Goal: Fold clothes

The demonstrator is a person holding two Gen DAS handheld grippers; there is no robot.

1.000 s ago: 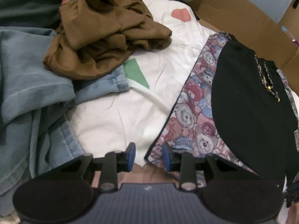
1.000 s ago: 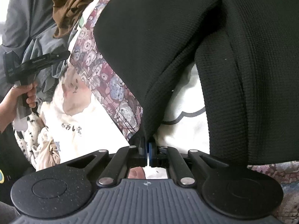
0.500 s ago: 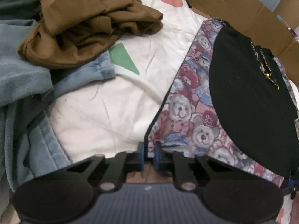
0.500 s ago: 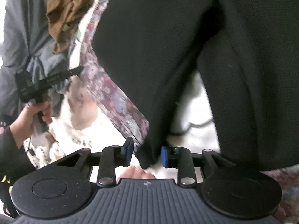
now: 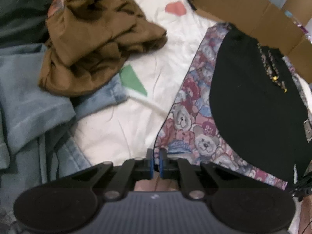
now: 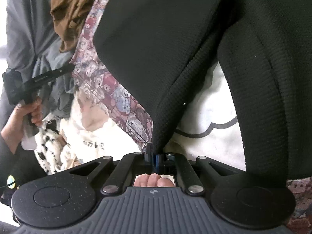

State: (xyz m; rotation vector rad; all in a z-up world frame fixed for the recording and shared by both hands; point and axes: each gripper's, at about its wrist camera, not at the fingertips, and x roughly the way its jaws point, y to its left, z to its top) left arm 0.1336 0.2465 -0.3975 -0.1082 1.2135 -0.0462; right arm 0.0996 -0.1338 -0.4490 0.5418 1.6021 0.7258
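In the left wrist view, grey-blue garments (image 5: 25, 101) lie at the far left, with a crumpled brown garment (image 5: 93, 44) on top of them. To their right lies white fabric (image 5: 120, 128) with coloured patches. The left gripper (image 5: 155, 162) is closed on the corner of the teddy-bear print garment (image 5: 195, 128), which lies flat under a black garment (image 5: 253, 101). A cardboard box (image 5: 243, 9) stands behind. In the right wrist view, a hand (image 6: 21, 120) holds the left gripper at the far left. The right gripper (image 6: 154, 158) is fully closed, pinching a hanging fold of the black garment.
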